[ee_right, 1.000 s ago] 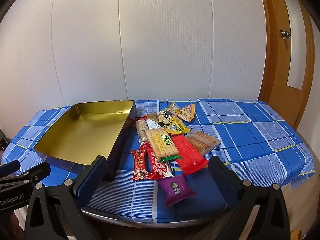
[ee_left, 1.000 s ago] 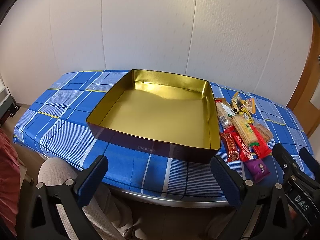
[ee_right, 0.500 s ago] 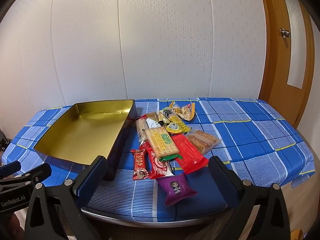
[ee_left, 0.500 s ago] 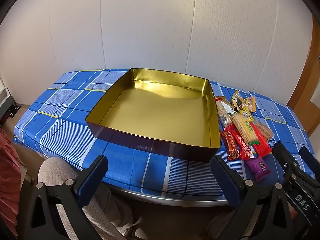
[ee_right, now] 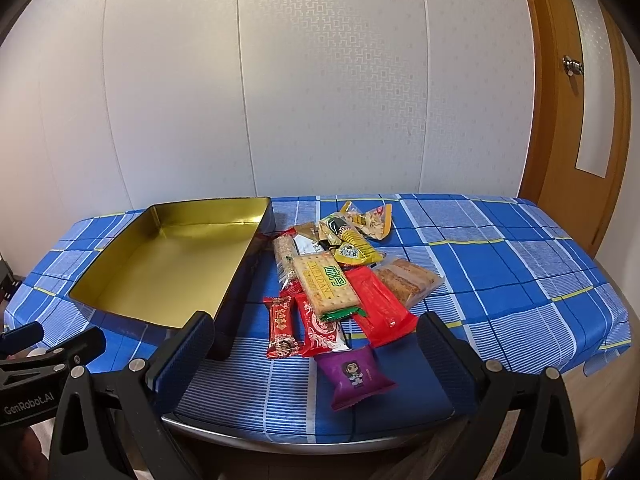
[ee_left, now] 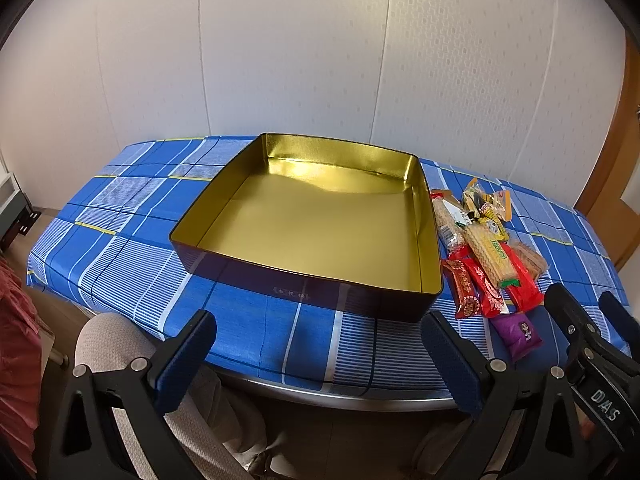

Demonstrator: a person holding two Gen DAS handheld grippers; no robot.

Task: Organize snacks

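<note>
Little has changed over the last sec: both views hold nearly steady, with only a slight drift in framing, so the task looks to be at its very start and nothing has been picked yet.

The gold-lined tin (ee_left: pixel 316 224) sits on the worktop (ee_left: pixel 132 264), which is covered w/ a blue plaid cloth, and holds nothing. All the snacks (ee_right: pixel 340 280) lie in a loose pile just beside the tin's right wall, outside it: a cracker pack (ee_right: pixel 326 282) on top, red packets (ee_right: pixel 380 308) around it, a small dark-red bar (ee_right: pixel 281 328) at the near left, yellow sachets (ee_right: pixel 352 248) toward the back. A purple pouch (ee_right: pixel 356 372) lies apart, nearest the front edge.

Left gripper (ee_left: pixel 316 356) hovers in front of the tin, fingers (ee_left: pixel 186 356) spread wide, holding nothing. Right gripper (ee_right: pixel 316 356) hangs over the near edge, facing the pile, fingers (ee_right: pixel 444 356) likewise released and w/o load. The purple pouch lies roughly between them in that view, though prob. lower than the fingertips; fisheye makes height hard to judge.

Likely next: right side drops onto the purple pouch, since it's closest and free of overlap. The slick wrapper may slide on the cloth if pinched at its puffy centre.
</note>
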